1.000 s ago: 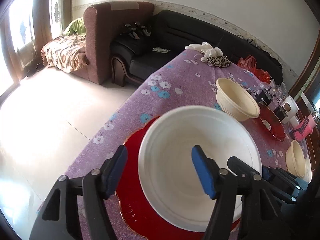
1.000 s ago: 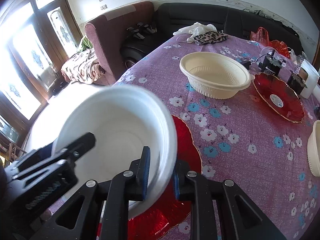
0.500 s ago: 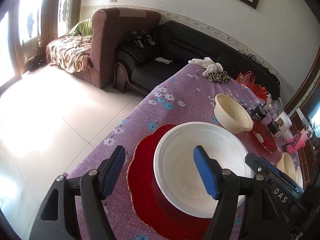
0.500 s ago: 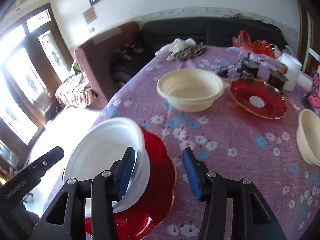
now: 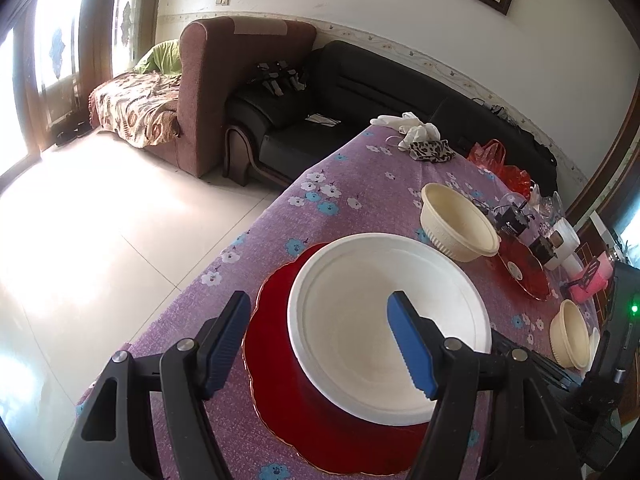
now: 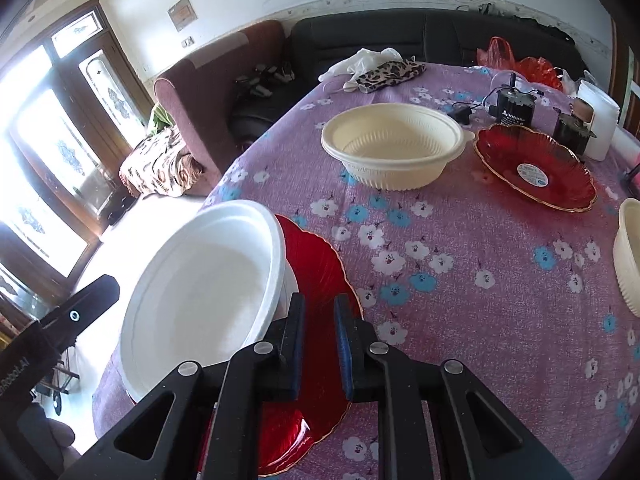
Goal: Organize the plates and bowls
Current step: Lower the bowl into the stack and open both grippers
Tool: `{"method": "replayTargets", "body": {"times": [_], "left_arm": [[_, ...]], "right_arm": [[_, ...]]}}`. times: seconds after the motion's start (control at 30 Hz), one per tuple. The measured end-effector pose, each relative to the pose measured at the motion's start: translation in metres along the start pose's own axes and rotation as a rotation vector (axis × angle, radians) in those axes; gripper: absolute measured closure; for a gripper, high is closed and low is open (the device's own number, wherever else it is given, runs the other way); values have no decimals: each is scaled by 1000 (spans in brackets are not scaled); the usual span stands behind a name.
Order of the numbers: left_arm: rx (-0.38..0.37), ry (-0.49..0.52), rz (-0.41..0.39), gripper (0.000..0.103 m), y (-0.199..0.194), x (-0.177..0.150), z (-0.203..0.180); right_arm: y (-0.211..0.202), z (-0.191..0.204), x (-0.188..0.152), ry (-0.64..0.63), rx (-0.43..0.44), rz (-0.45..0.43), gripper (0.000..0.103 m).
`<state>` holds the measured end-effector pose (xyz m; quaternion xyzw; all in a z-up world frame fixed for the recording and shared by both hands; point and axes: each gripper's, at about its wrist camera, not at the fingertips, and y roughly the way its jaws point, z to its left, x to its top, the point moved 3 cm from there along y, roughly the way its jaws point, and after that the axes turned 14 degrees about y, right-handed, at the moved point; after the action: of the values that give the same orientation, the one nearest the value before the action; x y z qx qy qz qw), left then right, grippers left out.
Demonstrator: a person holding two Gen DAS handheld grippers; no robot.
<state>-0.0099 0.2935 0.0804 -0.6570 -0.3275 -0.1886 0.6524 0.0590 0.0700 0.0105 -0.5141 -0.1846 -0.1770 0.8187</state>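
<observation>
A white bowl (image 5: 380, 320) (image 6: 200, 292) rests upright on a red scalloped plate (image 5: 276, 320) (image 6: 316, 264) near the table's left edge. My left gripper (image 5: 318, 308) is open and hangs over the bowl's near rim. One of its blue pads is above the plate and the other above the bowl's inside; neither touches. My right gripper (image 6: 320, 304) hovers over the red plate just right of the bowl. Its jaws are closing, nearly together, with nothing between them.
A ribbed cream bowl (image 6: 394, 148) stands mid-table. Beside it lies a second red plate (image 6: 536, 168), and another cream bowl (image 6: 630, 256) sits at the right. Black boxes (image 6: 514, 110), a white roll (image 6: 600, 120) and cloths (image 6: 384, 72) crowd the far side. The table edge drops to the floor on the left.
My right gripper let go of the white bowl's rim; the bowl now sits level on the red plate. The right jaws opened wide, then drew nearly shut beside the bowl.
</observation>
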Motion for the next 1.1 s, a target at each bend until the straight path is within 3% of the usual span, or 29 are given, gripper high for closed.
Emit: {"method": "replayTargets", "body": {"times": [0.1,0.23,0.53,0.63,0.7,0.73,0.77,0.8,0.83,0.87,0.97,1.1], "left_arm": [[0,11,-6,33,-2,1,-5],[-15,9,-15,33,-5,3,-12],[-33,88,-31,33,-14,4,-44],[-34,135,-102,33,-28,7,-58],[-23,175,-194,31,-47,11,-73],[-17,196,-248,20,-58,14,-82],[-10,207,-283,6,-65,16,-89],[-4,219,-322,0,-73,18,-97],[-15,238,-352,0,-78,19,-108],[-34,261,-348,0,-79,19,-117],[-105,332,-250,0,-63,13,-156],[-163,389,-181,0,-40,-3,-200]], "right_arm": [[-16,-8,6,34,-21,-66,86],[-38,-9,17,47,38,-127,86],[-17,-15,4,60,110,-14,86],[-38,-31,8,88,121,-62,86],[-61,-45,13,73,92,-136,86],[-73,-54,15,59,61,-180,83],[-86,-66,17,50,30,-223,72],[-98,-80,19,49,12,-255,62],[-109,-99,22,69,-7,-284,41],[-117,-117,25,98,-25,-300,33],[-141,-193,32,240,-78,-317,33],[-173,-282,26,421,-130,-348,33]]}}
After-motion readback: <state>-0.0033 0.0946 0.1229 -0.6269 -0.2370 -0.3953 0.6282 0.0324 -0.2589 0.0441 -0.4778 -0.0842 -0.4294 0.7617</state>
